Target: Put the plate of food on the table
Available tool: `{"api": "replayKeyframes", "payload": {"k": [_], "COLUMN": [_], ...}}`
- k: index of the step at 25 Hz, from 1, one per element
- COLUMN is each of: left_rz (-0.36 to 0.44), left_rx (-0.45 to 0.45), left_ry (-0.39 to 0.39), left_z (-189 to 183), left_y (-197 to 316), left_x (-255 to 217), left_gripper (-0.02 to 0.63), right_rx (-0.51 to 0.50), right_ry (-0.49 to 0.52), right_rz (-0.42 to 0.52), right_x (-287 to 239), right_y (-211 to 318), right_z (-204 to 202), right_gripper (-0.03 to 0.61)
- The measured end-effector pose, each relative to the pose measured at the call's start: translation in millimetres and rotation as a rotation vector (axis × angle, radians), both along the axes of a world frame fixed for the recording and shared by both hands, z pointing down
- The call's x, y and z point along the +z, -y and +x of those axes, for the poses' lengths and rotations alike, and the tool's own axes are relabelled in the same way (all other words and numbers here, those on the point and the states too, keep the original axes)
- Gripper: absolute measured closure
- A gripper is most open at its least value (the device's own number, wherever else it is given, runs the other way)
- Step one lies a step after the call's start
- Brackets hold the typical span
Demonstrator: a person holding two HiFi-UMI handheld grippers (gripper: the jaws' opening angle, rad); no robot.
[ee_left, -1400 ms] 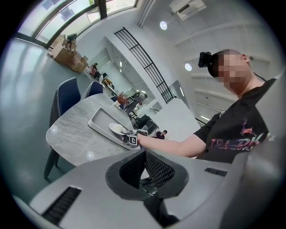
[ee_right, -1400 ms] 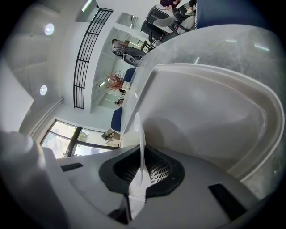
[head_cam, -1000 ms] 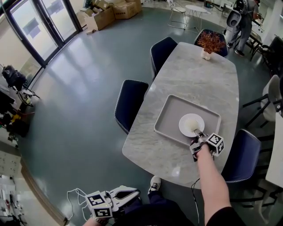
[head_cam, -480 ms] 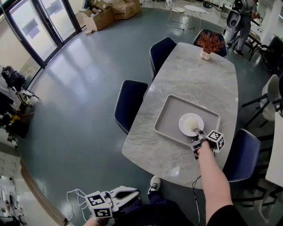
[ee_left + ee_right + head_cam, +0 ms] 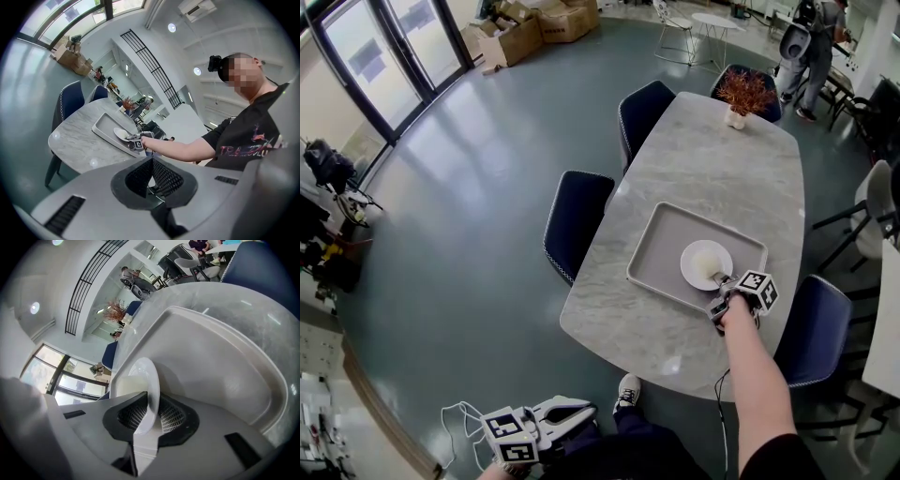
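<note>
Pale food [image 5: 701, 273] on the plate [image 5: 718, 253], perhaps bread, is too small to identify.

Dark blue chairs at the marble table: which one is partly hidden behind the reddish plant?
The chair at the table's far end, directly behind the plant; the other three stand along its long sides.

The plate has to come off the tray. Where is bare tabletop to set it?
Widest: the bare table between the tray and the plant. A smaller patch lies between the tray and the near edge. Crowded: the tray's near right corner, where the right gripper, jaws opening, has the plate rim between them.
</note>
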State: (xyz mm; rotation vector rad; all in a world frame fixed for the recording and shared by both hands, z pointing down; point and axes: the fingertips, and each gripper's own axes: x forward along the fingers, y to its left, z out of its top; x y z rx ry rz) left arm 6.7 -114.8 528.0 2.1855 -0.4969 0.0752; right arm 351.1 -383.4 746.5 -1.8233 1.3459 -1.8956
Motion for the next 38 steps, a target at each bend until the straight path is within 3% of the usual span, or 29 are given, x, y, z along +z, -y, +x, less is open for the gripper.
{"api": "replayKeyframes", "payload": {"k": [12, 17, 22, 23, 31, 38], "left_rz": [-0.003, 0.008, 0.008, 0.009, 0.022, 0.024], "left_rx": [0.002, 0.012, 0.014, 0.017, 0.068, 0.142], "left_ry": [-0.01, -0.016, -0.023, -0.023, -0.023, -0.027], "left_z": [-3, -3, -7, -8, -15, -24], "left_y": [-2, -1, -2, -3, -5, -11], "left_x": [2, -1, 0, 0, -6, -10], "left_gripper": [0.607, 0.607, 0.607, 0.607, 0.607, 0.607], "right_rx": [-0.087, -0.093, -0.089, -0.086, -0.158, -0.174], "right_ry": [-0.118, -0.2, -0.227, -0.225, -0.13, -0.057], "right_rz": [-0.1, -0.094, 0.013, 0.034, 0.241, 0.366], "right_x": [-1, -9, -31, -36, -77, -115], "right_y": [-8, -15, -18, -20, -50, -98], "right_z": [-1, 9, 12, 11, -32, -75], "right_gripper": [0.443, 0.442, 0.462, 0.572, 0.572, 0.572]}}
